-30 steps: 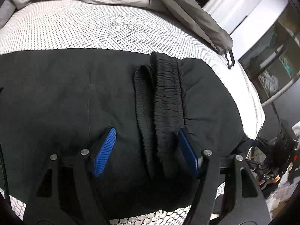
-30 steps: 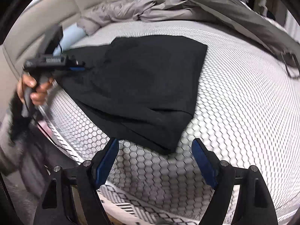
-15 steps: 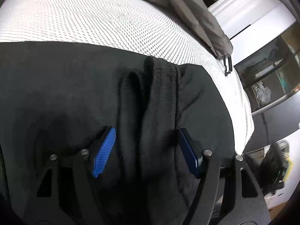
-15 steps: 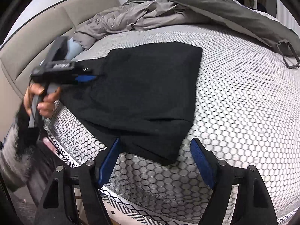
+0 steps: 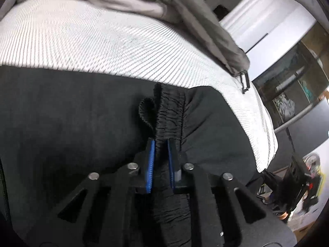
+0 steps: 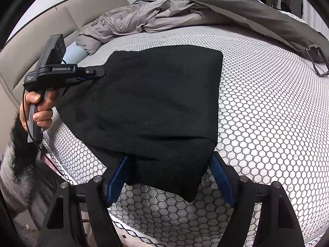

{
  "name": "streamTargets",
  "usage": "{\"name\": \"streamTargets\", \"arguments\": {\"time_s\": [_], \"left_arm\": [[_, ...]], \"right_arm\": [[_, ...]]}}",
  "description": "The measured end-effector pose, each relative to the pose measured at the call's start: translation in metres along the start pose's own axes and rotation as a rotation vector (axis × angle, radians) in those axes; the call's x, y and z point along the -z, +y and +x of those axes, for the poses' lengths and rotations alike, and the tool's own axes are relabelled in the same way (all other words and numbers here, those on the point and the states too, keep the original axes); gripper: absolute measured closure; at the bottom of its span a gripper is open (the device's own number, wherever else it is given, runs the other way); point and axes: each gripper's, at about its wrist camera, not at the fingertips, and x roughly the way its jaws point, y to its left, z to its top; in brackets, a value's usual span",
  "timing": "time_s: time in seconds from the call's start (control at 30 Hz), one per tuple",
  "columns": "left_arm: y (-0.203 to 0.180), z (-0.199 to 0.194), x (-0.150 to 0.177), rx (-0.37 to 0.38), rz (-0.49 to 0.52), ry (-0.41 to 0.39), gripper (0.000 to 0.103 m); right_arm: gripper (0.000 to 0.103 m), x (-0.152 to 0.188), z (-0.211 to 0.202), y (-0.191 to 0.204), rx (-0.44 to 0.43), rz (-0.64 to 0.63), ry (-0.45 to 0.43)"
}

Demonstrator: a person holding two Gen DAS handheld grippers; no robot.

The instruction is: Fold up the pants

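Observation:
Black pants point(image 6: 156, 103) lie folded on the white honeycomb-patterned bed. In the left wrist view my left gripper point(image 5: 160, 144) is shut on the gathered elastic waistband point(image 5: 170, 111) of the pants point(image 5: 61, 123). The same gripper also shows in the right wrist view point(image 6: 92, 74), at the pants' left edge. My right gripper point(image 6: 170, 164) is open, its blue pads on either side of the near folded corner of the pants, without closing on it.
A rumpled grey duvet point(image 6: 164, 14) lies at the far side of the bed point(image 6: 267, 103). A strap with a black buckle point(image 6: 316, 59) hangs at the right. The bed edge point(image 6: 144, 226) is close below my right gripper. Furniture and clutter point(image 5: 298, 181) stand beyond the bed.
My left gripper has closed on the waistband, which lay between its open pads before. My right gripper has moved forward, so that the pants' near corner lies between its pads.

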Motion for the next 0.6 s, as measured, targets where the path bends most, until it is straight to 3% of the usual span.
{"name": "streamTargets", "arguments": {"time_s": [0.03,0.07,0.1,0.2,0.37,0.53,0.6], "left_arm": [[0.002,0.006,0.0,-0.001,-0.019,0.039,0.079],[0.006,0.009,0.0,0.024,-0.041,0.084,0.062],[0.008,0.012,0.001,0.065,-0.056,0.104,0.051],[0.001,0.014,0.006,0.105,-0.037,0.103,0.041],[-0.009,0.028,0.006,0.065,-0.006,0.108,0.041],[-0.028,0.039,0.008,-0.06,0.049,0.068,0.057],[-0.039,0.037,0.011,-0.1,0.096,0.04,0.07]], "right_arm": [[0.024,0.0,0.002,0.002,0.002,-0.007,0.002],[0.024,0.001,0.0,0.0,0.002,-0.009,0.004],[0.024,0.002,0.0,0.001,0.002,-0.009,0.005],[0.024,0.003,0.0,0.0,-0.002,-0.005,0.004],[0.024,0.009,-0.004,-0.005,0.005,-0.004,0.003],[0.023,0.008,-0.002,-0.003,0.01,-0.009,0.003],[0.023,0.008,0.0,-0.002,0.013,-0.008,0.005]]}}
